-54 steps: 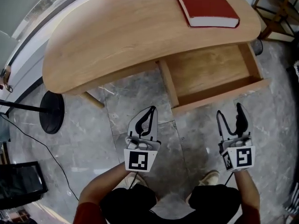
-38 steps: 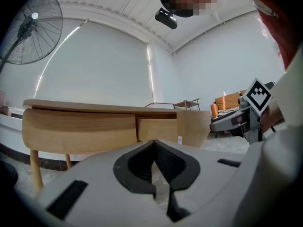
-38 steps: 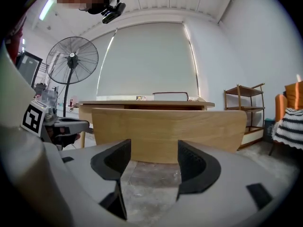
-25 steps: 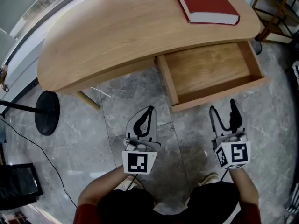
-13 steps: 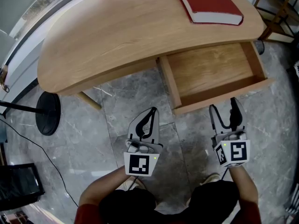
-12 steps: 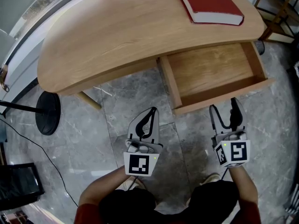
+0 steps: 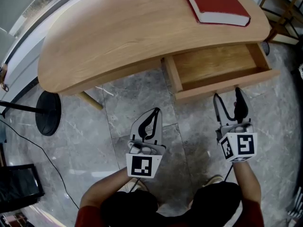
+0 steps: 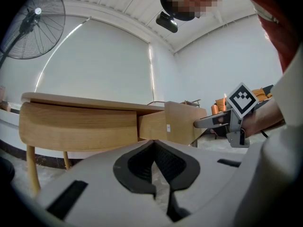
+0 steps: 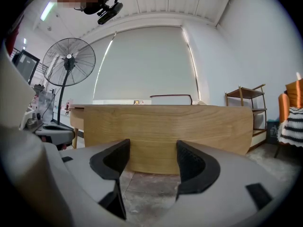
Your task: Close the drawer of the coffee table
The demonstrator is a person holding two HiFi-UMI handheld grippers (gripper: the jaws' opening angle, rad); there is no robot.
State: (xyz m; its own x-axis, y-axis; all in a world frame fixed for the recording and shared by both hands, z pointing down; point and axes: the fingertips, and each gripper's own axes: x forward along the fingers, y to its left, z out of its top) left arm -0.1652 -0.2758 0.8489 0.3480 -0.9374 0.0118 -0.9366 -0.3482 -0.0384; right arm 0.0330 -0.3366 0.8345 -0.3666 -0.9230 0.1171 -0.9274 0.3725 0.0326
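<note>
Jutting drawer: the shallow light-wood drawer (image 7: pixel 218 65) sits partly pulled out from under the right end of the table, its bare inside showing from the head view and its flat front panel facing the person.
Coffee table: a rounded, light-oak coffee table (image 7: pixel 128 30) on a thin slanted leg, standing on the grey marbled stone floor (image 7: pixel 137 105).
Right gripper: the grey two-jaw right gripper (image 7: pixel 227 98) is level with the drawer front, claw spread wide with nothing between the black pads. Its own view has the panel (image 9: pixel 165 131) filling the gap between the jaws (image 9: pixel 152 162). From the left gripper view, one fingertip (image 8: pixel 198 124) meets the panel's face (image 8: pixel 179 123).
Left gripper: the grey left gripper (image 7: pixel 153 113) hovers over bare floor to the left of the drawer and apart from it, claw pressed together, pads meeting along a thin seam (image 8: pixel 154 156), holding nothing.
Book: a red hardcover book (image 7: pixel 215 1) lies flat on the tabletop's right end, above the drawer.
Fan: a black pedestal fan (image 9: pixel 69 60) stands left of the table, its round base (image 7: pixel 47 113) on the floor near the table's left end.
</note>
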